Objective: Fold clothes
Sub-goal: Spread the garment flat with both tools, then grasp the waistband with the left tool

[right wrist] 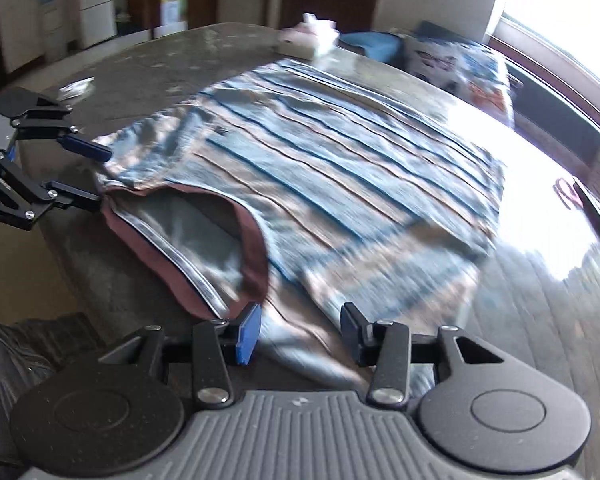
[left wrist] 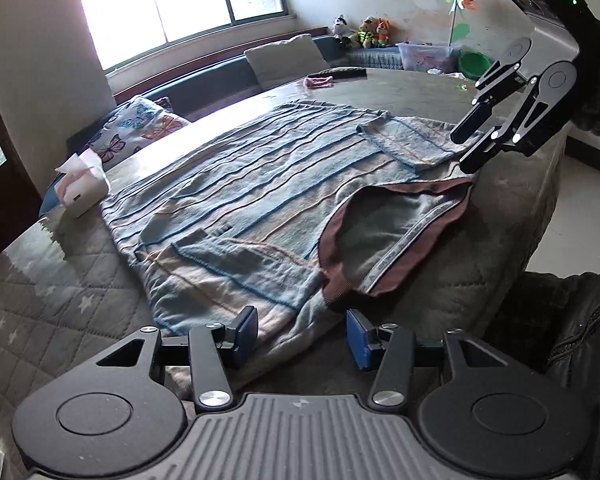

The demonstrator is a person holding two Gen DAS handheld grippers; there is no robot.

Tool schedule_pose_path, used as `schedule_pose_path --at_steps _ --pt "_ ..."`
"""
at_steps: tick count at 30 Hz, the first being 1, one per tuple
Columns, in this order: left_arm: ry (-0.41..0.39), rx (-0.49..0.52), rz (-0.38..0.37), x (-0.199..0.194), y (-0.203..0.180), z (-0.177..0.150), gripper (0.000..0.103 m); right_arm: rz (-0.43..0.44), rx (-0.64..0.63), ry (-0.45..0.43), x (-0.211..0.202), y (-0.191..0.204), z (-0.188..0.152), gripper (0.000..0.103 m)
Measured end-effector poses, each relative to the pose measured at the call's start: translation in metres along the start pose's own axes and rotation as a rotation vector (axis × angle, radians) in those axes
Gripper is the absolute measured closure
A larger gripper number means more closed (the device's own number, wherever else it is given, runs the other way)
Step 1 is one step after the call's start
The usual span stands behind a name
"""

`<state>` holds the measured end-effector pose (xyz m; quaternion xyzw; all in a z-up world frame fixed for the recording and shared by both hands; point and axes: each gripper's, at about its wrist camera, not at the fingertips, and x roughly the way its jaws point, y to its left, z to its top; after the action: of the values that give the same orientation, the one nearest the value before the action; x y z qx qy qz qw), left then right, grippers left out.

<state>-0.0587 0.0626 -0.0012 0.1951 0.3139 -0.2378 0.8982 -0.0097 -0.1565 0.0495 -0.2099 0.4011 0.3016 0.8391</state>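
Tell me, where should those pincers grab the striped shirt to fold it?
Probably at the two shoulders beside the brown collar. The striped shirt lies flat, collar toward the person, so the left gripper and right gripper, both open, can come in low from that near edge.

A grey quilted cover [left wrist: 60, 312] with pale stars lies over the worktop, and a white tissue box [left wrist: 82, 192] stands near its far-left edge, with a small pink cloth [left wrist: 320, 80] at the far end. Beyond — under the bright window [left wrist: 180, 0] — a butterfly-print pillow [left wrist: 136, 128] rests on a dark bench beside a plain cushion [left wrist: 284, 60]. Three plush toys [left wrist: 364, 30], a paper pinwheel [left wrist: 460, 0] and a green bowl [left wrist: 474, 64] sit in the corner.
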Motion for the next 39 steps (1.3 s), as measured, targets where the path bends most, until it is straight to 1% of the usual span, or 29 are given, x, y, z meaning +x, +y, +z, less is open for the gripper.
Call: schedule_pose_path --at_steps 3,8,11,14,17,19,20,22,24,25,28,32,35,37,38,39 --pt "-0.001 0.018 -0.002 0.000 -0.004 0.003 0.053 -0.004 0.046 -0.014 -0.005 -0.010 -0.010 0.058" --pt "0.010 0.045 -0.011 0.001 -0.012 0.006 0.054 0.006 0.099 -0.038 0.004 -0.016 -0.016 0.058" --pt "0.020 0.055 -0.005 0.004 -0.015 0.005 0.054 0.010 0.063 -0.036 0.006 -0.010 -0.019 0.058" --pt "0.018 0.053 -0.002 0.006 -0.016 0.007 0.057 0.005 0.025 -0.031 0.005 -0.006 -0.022 0.058" --pt "0.008 0.052 0.000 0.007 -0.016 0.010 0.066 0.006 0.026 -0.035 -0.003 -0.009 -0.025 0.058" --pt "0.003 0.041 0.000 0.007 -0.015 0.011 0.078 0.005 0.022 -0.036 -0.009 -0.011 -0.028 0.058" --pt "-0.001 0.034 0.005 0.007 -0.014 0.012 0.079 -0.001 0.010 -0.033 -0.011 -0.011 -0.029 0.058" --pt "-0.009 0.020 0.013 0.008 -0.012 0.015 0.085 -0.014 -0.014 -0.024 -0.013 -0.010 -0.032 0.053" --pt "-0.024 -0.003 0.022 0.007 -0.007 0.019 0.086 -0.039 -0.062 -0.016 -0.013 -0.008 -0.035 0.048" --pt "-0.028 -0.012 0.030 0.008 -0.005 0.022 0.087 -0.055 -0.092 -0.016 -0.013 -0.006 -0.036 0.048" --pt "-0.043 -0.045 0.048 0.012 0.003 0.032 0.088 -0.066 -0.141 -0.019 -0.010 -0.004 -0.036 0.048" --pt "-0.067 -0.089 0.067 0.019 0.016 0.044 0.089 -0.061 -0.130 -0.021 -0.002 -0.010 -0.033 0.049" --pt "-0.072 -0.120 0.080 0.024 0.028 0.052 0.089 -0.062 -0.107 -0.022 0.000 -0.018 -0.030 0.054" --pt "-0.066 -0.136 0.080 0.029 0.034 0.054 0.089 -0.062 -0.091 -0.023 0.002 -0.023 -0.028 0.069" --pt "-0.061 -0.142 0.080 0.031 0.036 0.054 0.089 -0.062 -0.083 -0.024 0.003 -0.026 -0.027 0.073" --pt "-0.053 -0.145 0.078 0.032 0.036 0.053 0.088 -0.063 -0.075 -0.024 0.004 -0.029 -0.026 0.079"
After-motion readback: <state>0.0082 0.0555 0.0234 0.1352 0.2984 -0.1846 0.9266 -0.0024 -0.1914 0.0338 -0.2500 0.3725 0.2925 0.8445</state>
